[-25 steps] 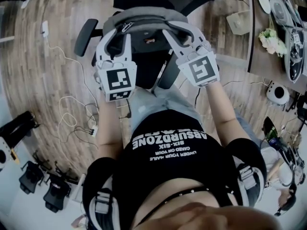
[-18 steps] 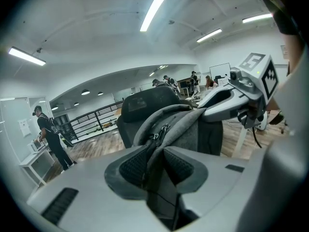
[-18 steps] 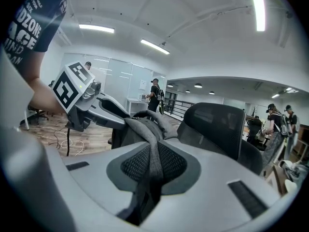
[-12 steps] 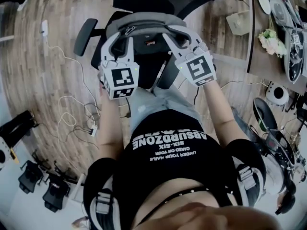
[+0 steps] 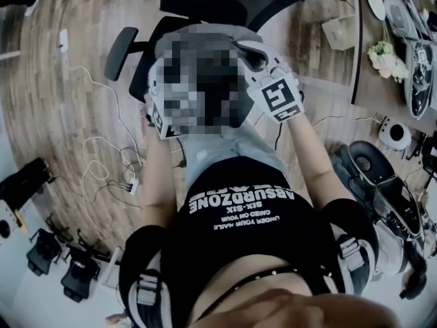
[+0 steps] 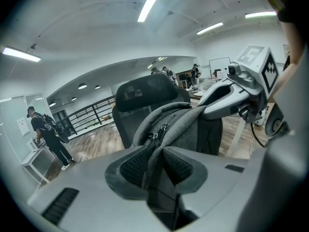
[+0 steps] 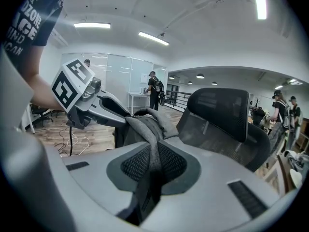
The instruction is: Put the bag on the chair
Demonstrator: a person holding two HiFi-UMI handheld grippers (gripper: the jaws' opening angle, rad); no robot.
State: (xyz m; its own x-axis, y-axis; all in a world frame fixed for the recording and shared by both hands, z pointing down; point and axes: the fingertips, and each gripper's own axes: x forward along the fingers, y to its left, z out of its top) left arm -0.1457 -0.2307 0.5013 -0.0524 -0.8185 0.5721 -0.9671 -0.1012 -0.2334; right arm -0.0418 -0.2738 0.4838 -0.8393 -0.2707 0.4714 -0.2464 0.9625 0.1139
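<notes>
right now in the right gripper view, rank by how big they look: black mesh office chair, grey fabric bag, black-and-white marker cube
1. black mesh office chair
2. grey fabric bag, only partly in view
3. black-and-white marker cube

Looks like a large open-plan office or lab floor. Has a wood-plank floor [image 5: 54, 101] strewn with loose cables [image 5: 102, 149], a mesh-backed office chair [image 7: 224, 112], and long strip lights [image 6: 150, 4] on a white ceiling. Shows glass partitions [image 7: 120, 76] and a white table [image 7: 137, 96] at one side, a black railing [image 6: 84, 115] at the other. Holds a desk [image 5: 369, 80] with flowers [image 5: 386, 59] near its edge, and several people [image 6: 46, 132] standing about in the distance, some with backpacks.
</notes>
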